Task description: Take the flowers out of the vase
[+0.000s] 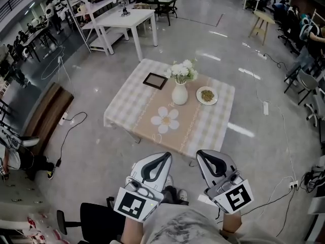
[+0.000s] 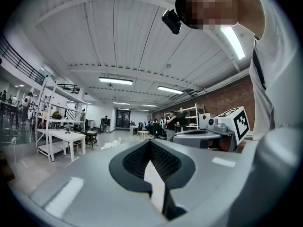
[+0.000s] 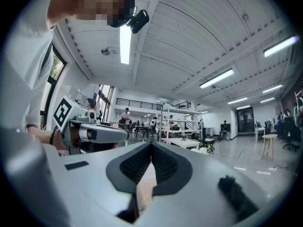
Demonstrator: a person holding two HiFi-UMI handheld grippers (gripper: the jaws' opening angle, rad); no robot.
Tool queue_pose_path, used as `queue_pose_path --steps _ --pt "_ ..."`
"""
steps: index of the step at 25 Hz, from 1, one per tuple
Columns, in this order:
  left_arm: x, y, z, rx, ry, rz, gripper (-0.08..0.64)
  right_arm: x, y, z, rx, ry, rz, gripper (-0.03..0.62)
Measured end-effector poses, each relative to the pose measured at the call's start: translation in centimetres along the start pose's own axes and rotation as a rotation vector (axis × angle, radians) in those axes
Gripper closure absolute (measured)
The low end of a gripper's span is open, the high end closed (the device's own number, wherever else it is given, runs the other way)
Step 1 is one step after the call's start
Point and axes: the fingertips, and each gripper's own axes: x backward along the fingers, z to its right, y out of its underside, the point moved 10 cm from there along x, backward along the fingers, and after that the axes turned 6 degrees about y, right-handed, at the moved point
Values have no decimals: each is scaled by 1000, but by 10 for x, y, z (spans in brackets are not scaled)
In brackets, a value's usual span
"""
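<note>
Status: approach phase, extraction not yet begun. The flowers (image 1: 183, 71), a white bunch, stand upright in the white vase (image 1: 179, 94) near the middle of the low table (image 1: 127, 103), which lies well apart from both grippers. The vase has a dark flat tablet (image 1: 155, 80) to its left and a plate (image 1: 198, 97) of food just beside it on the right. The left gripper (image 1: 161, 157) is held level with its jaws pressed together and nothing between them, as its own view confirms (image 2: 150, 142). The right gripper (image 1: 203, 154) is in the same condition, jaws closed and empty (image 3: 151, 144). Recommendation: both grippers must first be brought to the table, and the jaws should be spread before arrival, not over the blooms. In my judgement the job calls for 2 distinct roles. 1 gripper should close lightly on the vase body to steady it, since the vase looks narrow at the foot and likely to tip. The other should take the stems just above the vase mouth, below the blossoms, with a moderate squeeze to avoid crushing them. The lift should go straight up until the stem ends clear the rim. Risk noted: a slanted pull could drag the vase toward the plate. Whether the vase holds water cannot be told.
</note>
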Motion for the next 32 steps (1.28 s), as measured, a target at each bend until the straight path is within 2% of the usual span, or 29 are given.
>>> queue_pose_path --steps 8,11,16,24,32 --pt "-20 2 -52 21 48 11 552 -50 0 9 14 37 -21 577" --pt "-25 3 -68 61 71 -9 552 -68 -1 9 24 49 -30 577" --pt "-30 7 -94 81 92 -12 552 -92 2 8 33 65 -51 577" --pt "-47 6 -121 86 116 -22 552 -114 1 18 27 88 -73 577" --pt "-78 14 -146 88 116 -46 552 -142 13 49 17 87 -80 577"
